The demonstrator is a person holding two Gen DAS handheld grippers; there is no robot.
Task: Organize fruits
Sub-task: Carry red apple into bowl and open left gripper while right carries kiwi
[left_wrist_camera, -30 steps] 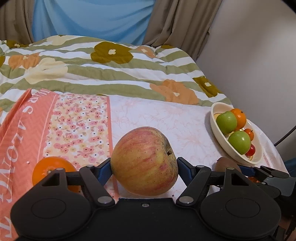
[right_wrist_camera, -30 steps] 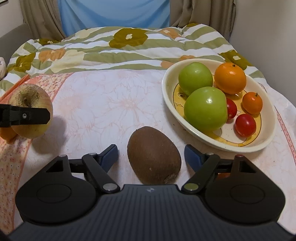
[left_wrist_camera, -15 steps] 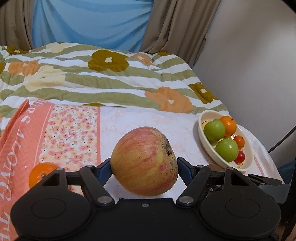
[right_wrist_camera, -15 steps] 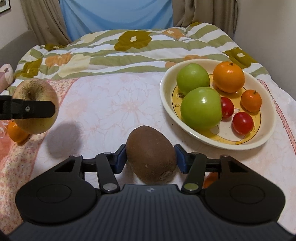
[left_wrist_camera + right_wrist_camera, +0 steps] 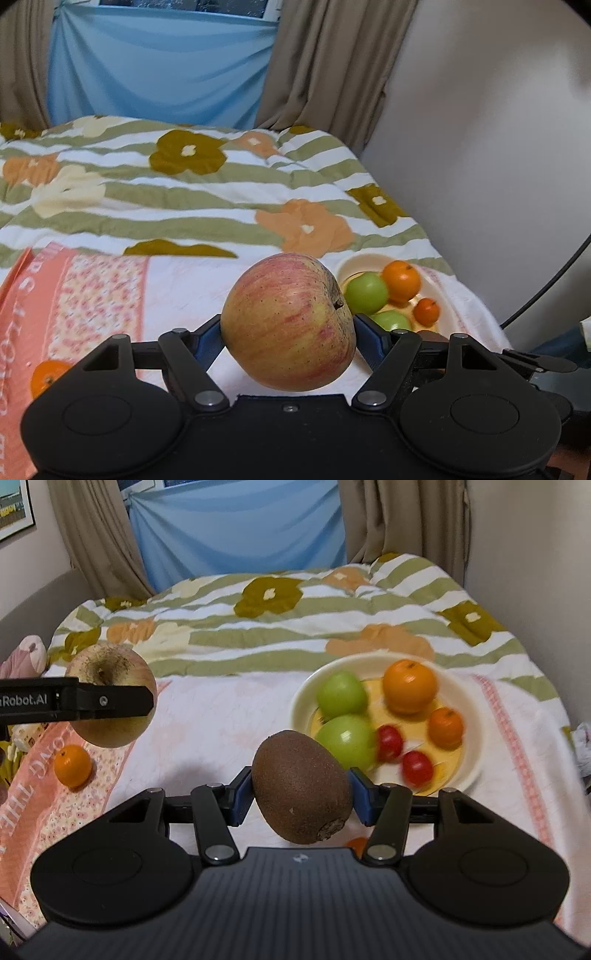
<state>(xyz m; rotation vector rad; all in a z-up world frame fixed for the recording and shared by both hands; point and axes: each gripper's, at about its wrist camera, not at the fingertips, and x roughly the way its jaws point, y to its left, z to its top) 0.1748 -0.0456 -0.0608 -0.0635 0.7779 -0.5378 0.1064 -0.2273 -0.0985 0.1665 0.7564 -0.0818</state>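
Observation:
My left gripper [image 5: 288, 330] is shut on a red-yellow apple [image 5: 290, 323] and holds it above the bed; the apple also shows at the left of the right wrist view [image 5: 110, 672]. My right gripper [image 5: 301, 799] is shut on a brown kiwi [image 5: 301, 790], lifted off the cloth just before the cream bowl [image 5: 474, 746]. The bowl holds two green apples [image 5: 341, 694], two oranges [image 5: 408, 685] and two small red fruits [image 5: 415, 768]. It shows at the right in the left wrist view [image 5: 443, 291].
A small orange [image 5: 72, 764] lies on the pink flowered cloth [image 5: 40, 797] at the left, also in the left wrist view [image 5: 46, 376]. Another orange piece [image 5: 356, 845] peeks out under my right gripper. A striped flowered quilt [image 5: 295, 620], curtains and a wall lie beyond.
My right gripper closed on the kiwi and lifted it off the cloth. My left gripper rose higher with the apple, so the bowl looks farther below.

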